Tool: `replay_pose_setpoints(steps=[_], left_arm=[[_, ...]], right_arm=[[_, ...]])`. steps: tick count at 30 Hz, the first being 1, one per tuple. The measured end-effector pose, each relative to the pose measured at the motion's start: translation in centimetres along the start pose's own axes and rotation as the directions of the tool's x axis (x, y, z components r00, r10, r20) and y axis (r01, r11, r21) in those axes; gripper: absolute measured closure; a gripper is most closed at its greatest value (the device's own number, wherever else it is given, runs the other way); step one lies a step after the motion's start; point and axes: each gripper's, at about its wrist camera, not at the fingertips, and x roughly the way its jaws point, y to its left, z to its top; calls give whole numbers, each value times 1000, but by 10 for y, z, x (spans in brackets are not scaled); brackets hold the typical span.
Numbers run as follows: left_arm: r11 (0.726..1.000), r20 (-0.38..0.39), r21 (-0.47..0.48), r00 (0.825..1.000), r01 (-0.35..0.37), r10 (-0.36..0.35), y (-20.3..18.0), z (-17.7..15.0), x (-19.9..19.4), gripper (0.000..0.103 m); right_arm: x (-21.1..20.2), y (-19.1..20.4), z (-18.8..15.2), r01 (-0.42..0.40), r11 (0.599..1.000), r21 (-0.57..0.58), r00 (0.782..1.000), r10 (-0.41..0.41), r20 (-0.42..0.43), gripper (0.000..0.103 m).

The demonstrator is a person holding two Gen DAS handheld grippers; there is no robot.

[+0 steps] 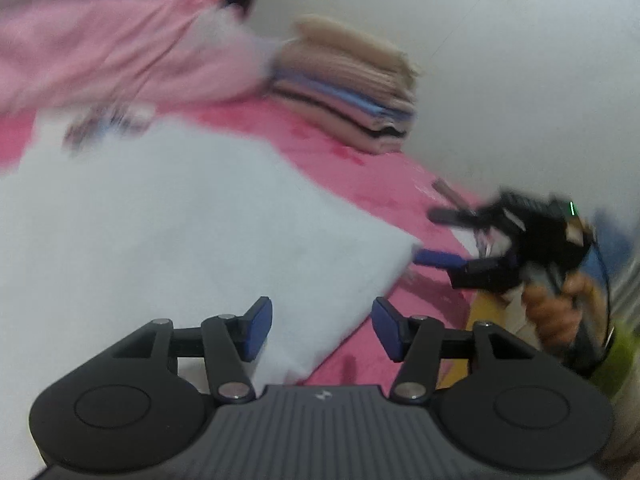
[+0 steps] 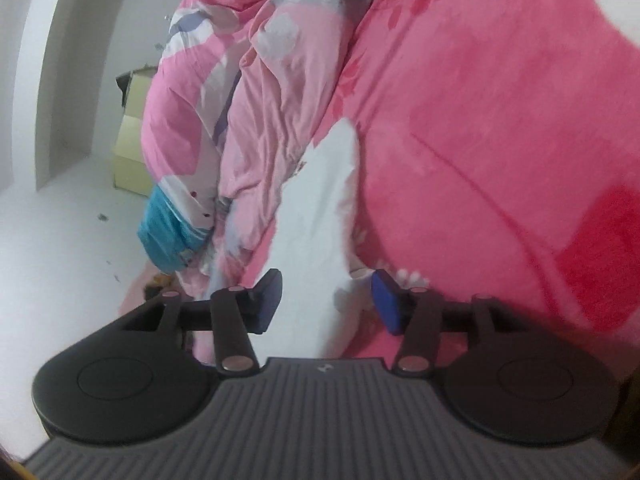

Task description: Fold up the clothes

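- Left wrist view: left hand-held gripper (image 1: 322, 328) hangs released over the white garment (image 1: 180, 220) lying flat on the pink bed (image 1: 320, 136); folded stack (image 1: 352, 92) sits beyond
- Right wrist view: right hand-held gripper (image 2: 326, 300) is released, pads apart around the white garment's (image 2: 316, 216) edge without pressing it

We find our left gripper (image 1: 322, 328) and right gripper (image 2: 326, 300) both with jaws parted, pads pressing nothing, a hand (image 1: 556, 312) gripping the right handle.
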Motion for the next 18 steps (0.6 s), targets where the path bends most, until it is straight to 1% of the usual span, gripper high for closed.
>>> replay_pose_setpoints(steps=[1, 2, 3, 5, 7, 9, 10, 11, 12, 13, 14, 15, 16, 18], left_arm=[[997, 0, 74, 1000, -28, 28, -13, 5, 3, 46], [987, 3, 148, 998, -55, 56, -27, 10, 6, 44], [972, 6, 221, 997, -80, 81, -40, 14, 12, 44], [928, 11, 354, 993, -117, 121, -68, 18, 34, 43], [893, 2, 431, 989, -132, 146, -86, 20, 56, 43], [860, -6, 486, 984, -153, 178, -99, 20, 75, 46], [844, -7, 509, 981, -165, 196, -103, 20, 82, 52], [831, -5, 524, 975, -186, 221, -104, 20, 88, 68], [824, -6, 530, 971, -200, 240, -104, 21, 92, 77], [835, -14, 513, 970, -201, 243, -100, 25, 94, 89], [857, -27, 478, 972, -192, 233, -95, 29, 94, 94], [881, -35, 438, 976, -177, 213, -88, 35, 92, 95], [904, -40, 397, 981, -159, 191, -80, 39, 89, 97], [941, -50, 315, 988, -121, 144, -64, 48, 83, 97]], right_arm=[[-1, 0, 0, -10, 1000, 7, 1000, 10, 6, 52], [-3, -2, 0, -18, 1000, 12, 1000, 18, 14, 51], [-5, -3, -1, -24, 1000, 18, 999, 24, 23, 51], [-10, -7, -1, -35, 999, 27, 999, 34, 40, 51], [-15, -10, -3, -36, 999, 30, 998, 35, 55, 51], [-22, -13, -3, -35, 999, 34, 997, 32, 65, 51], [-24, -15, -3, -39, 998, 41, 997, 36, 66, 51], [-27, -17, -3, -44, 998, 48, 997, 41, 68, 51], [-29, -19, -2, -50, 997, 55, 997, 46, 69, 51], [-32, -20, -2, -55, 997, 58, 996, 50, 70, 51], [-34, -19, -2, -52, 997, 48, 996, 49, 72, 51], [-37, -18, -2, -44, 999, 27, 996, 42, 76, 51], [-40, -14, -2, -23, 1000, -19, 996, 24, 81, 51], [-46, -4, -4, 47, 986, -163, 995, -31, 100, 51]])
